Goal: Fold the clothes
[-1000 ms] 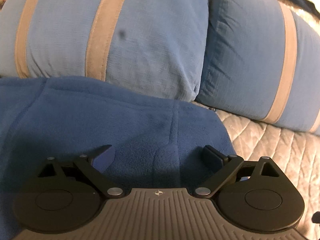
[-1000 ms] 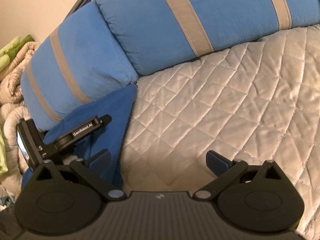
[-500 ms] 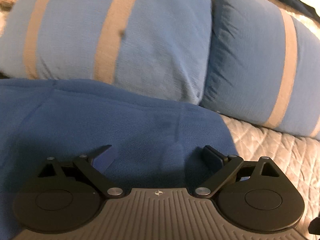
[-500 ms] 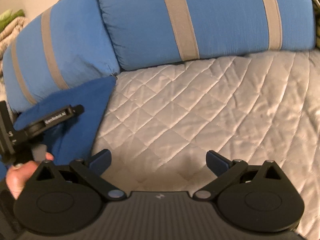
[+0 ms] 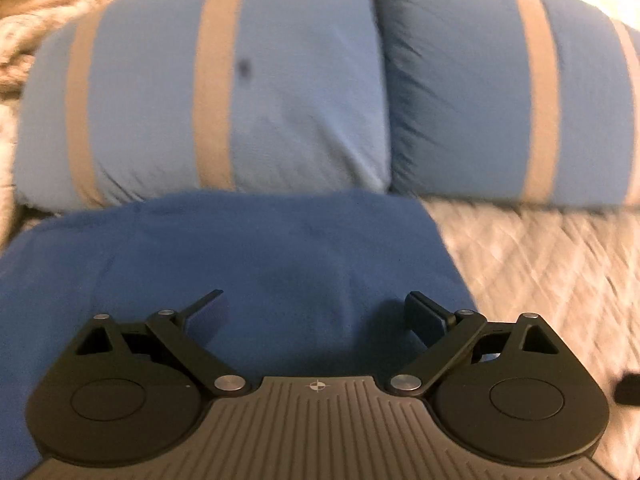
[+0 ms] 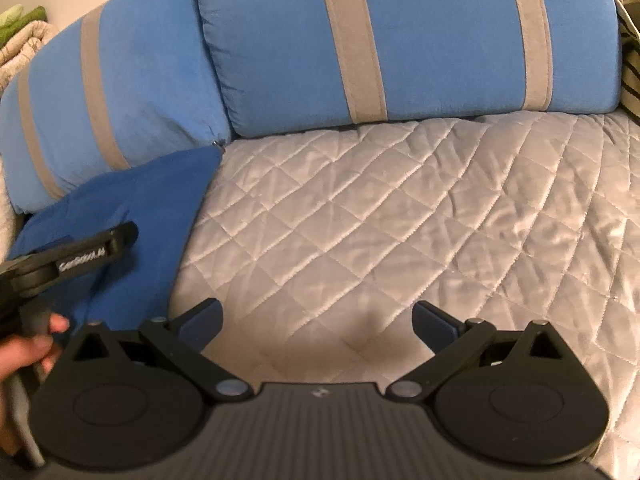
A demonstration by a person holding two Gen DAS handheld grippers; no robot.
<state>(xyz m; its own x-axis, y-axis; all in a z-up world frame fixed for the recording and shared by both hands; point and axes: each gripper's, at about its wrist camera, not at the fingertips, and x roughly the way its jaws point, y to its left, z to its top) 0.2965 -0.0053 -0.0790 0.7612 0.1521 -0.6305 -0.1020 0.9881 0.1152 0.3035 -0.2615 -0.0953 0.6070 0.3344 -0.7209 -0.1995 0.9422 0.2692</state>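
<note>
— Item under task, and location?
— A blue garment (image 5: 240, 264) is found lying flat on the quilted bed cover (image 6: 400, 220), its far edge against the left striped pillow (image 5: 208, 100); a second striped pillow (image 6: 420, 40) is set beside it.

— Left gripper (image 5: 316, 312)?
— Held over the garment, fingers spread, nothing grasped.

— Right gripper (image 6: 316, 320)?
— Held over bare quilt beside the garment, fingers spread, nothing grasped. A hand (image 6: 28, 352) is seen on the left gripper's handle.

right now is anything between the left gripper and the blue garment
Nothing visible. The left gripper is open right above the blue garment, with only fabric between its fingers. The pillows lie behind the garment, not in the way.
</note>
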